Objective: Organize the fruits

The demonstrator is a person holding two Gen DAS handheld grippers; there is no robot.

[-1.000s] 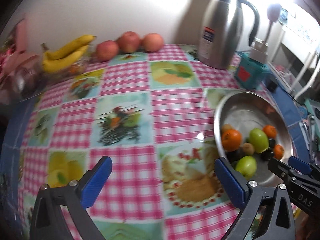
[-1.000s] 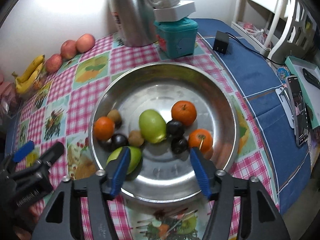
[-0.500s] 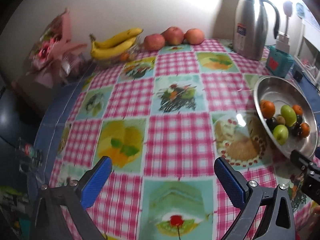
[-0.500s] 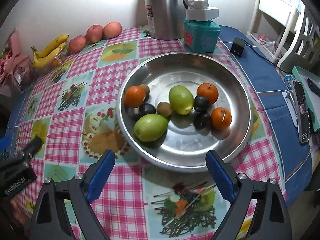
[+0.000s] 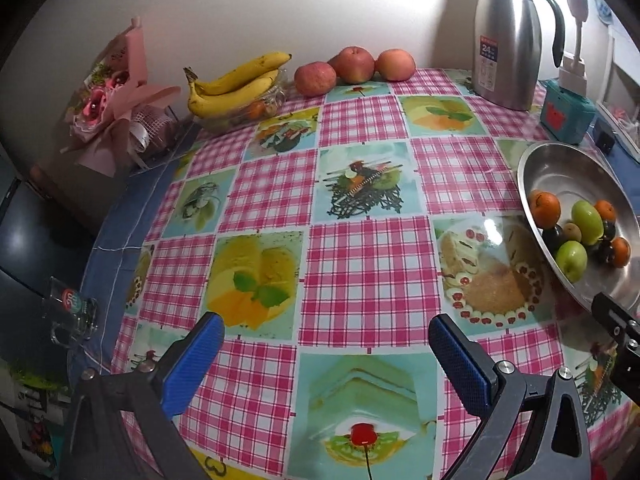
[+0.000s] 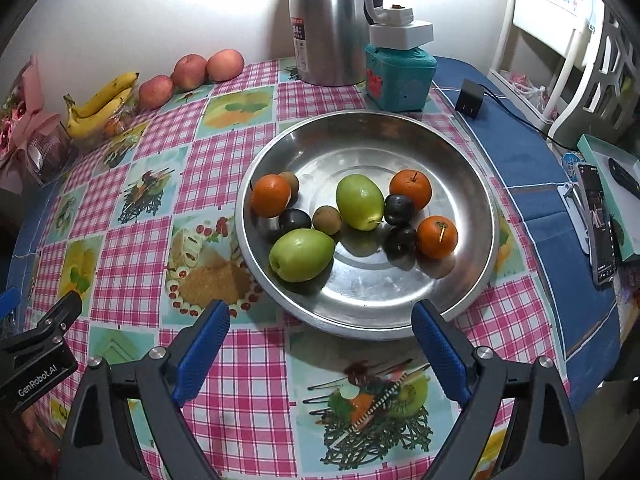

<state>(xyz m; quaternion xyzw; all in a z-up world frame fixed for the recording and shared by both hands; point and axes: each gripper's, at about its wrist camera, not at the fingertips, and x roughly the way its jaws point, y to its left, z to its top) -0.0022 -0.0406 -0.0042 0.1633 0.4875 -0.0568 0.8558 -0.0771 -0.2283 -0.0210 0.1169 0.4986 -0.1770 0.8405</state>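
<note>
A steel bowl (image 6: 400, 136) on the checked tablecloth holds two green fruits (image 6: 302, 254), three oranges (image 6: 271, 195), dark plums (image 6: 399, 209) and small brown fruits (image 6: 327, 220). My right gripper (image 6: 320, 344) is open and empty, just in front of the bowl's near rim. My left gripper (image 5: 324, 352) is open and empty over the cloth, left of the bowl (image 5: 560, 168). Bananas (image 5: 236, 84) and three apples (image 5: 354, 65) lie along the far wall.
A steel thermos jug (image 6: 330, 20) and a teal box (image 6: 400, 72) stand behind the bowl. A pink bouquet (image 5: 116, 96) sits far left, a glass mug (image 5: 70, 312) beyond the left table edge. A phone (image 6: 598, 220) and charger (image 6: 470, 98) lie right.
Both grippers have pulled back and up from the bowl. The right gripper's jaws have opened wider. The left view has swung left and now takes in the whole table.
</note>
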